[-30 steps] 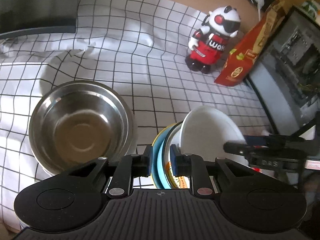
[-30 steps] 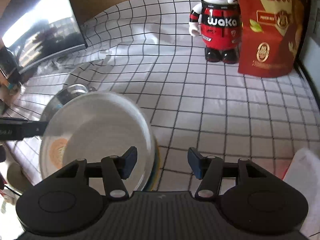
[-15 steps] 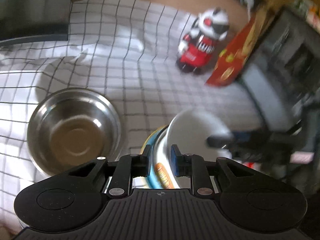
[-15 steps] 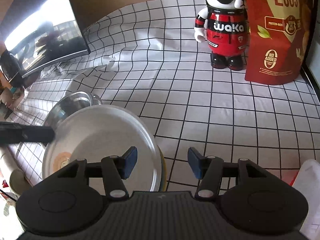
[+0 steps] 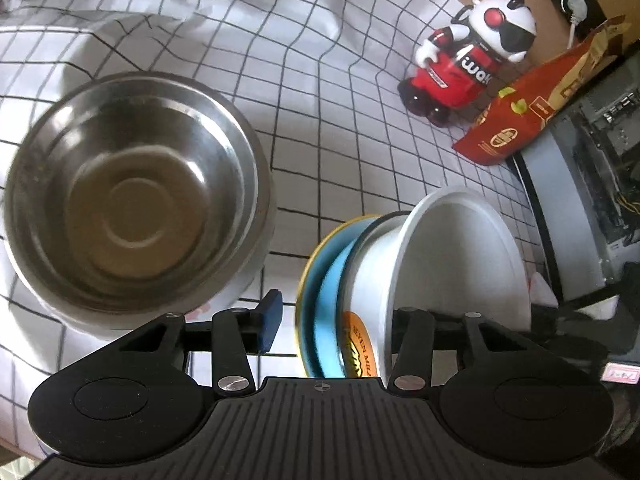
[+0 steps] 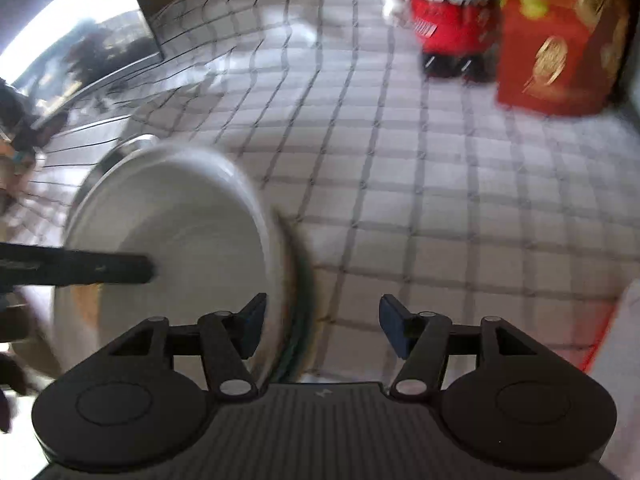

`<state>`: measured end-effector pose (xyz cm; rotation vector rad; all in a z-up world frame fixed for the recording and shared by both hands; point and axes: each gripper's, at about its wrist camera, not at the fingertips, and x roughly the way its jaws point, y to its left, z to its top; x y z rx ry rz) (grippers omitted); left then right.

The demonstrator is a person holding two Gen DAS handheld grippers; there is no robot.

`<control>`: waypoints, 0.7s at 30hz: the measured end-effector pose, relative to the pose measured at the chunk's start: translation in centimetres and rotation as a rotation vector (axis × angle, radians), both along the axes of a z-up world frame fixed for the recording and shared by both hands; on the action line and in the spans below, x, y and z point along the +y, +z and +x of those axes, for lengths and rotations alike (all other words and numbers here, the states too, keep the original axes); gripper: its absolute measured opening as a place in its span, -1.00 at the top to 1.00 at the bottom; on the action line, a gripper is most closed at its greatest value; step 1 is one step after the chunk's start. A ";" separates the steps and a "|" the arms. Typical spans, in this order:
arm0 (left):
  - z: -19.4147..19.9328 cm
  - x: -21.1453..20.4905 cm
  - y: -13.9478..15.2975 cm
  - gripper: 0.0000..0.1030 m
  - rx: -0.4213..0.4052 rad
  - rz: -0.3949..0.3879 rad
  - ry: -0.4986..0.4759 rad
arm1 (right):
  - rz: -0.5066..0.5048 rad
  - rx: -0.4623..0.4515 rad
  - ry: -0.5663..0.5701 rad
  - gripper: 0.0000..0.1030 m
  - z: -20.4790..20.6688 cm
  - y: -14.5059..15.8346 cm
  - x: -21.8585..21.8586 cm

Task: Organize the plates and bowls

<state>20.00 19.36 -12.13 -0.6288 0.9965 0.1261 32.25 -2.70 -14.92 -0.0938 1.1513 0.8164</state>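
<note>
Your left hand-held gripper [image 5: 328, 326] stands wide open around the on-edge plate stack [image 5: 400, 280], beside the steel bowl [image 5: 132, 196] on the desk [image 5: 320, 120]. Your right hand-held gripper [image 6: 320, 326] is open too, its left finger against the white plate [image 6: 168, 240].

Black ribbed body, silver screws — blue-padded fingers [image 5: 269, 316].
</note>
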 end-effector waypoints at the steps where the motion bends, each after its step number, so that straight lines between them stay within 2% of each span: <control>1: 0.0 -0.1 -0.1 0.07 -0.003 -0.009 -0.003 | 0.017 0.044 0.001 -0.18 0.1 -0.6 0.1; 6: 0.5 -0.6 -0.2 0.05 0.009 -0.006 -0.004 | 0.085 0.155 0.024 -0.18 0.1 -1.4 0.4; 11: 0.0 0.9 -0.7 0.10 0.020 -0.099 0.040 | 0.064 0.131 0.061 -0.26 -0.8 -1.1 1.9; 17: -1.9 0.0 0.0 0.18 0.075 -0.009 0.007 | 0.035 0.140 0.140 -0.26 -2.5 -1.2 2.6; 21: -3.1 0.1 -0.1 0.23 0.105 -0.015 0.007 | 0.023 0.129 0.202 -0.26 -4.3 -1.1 2.5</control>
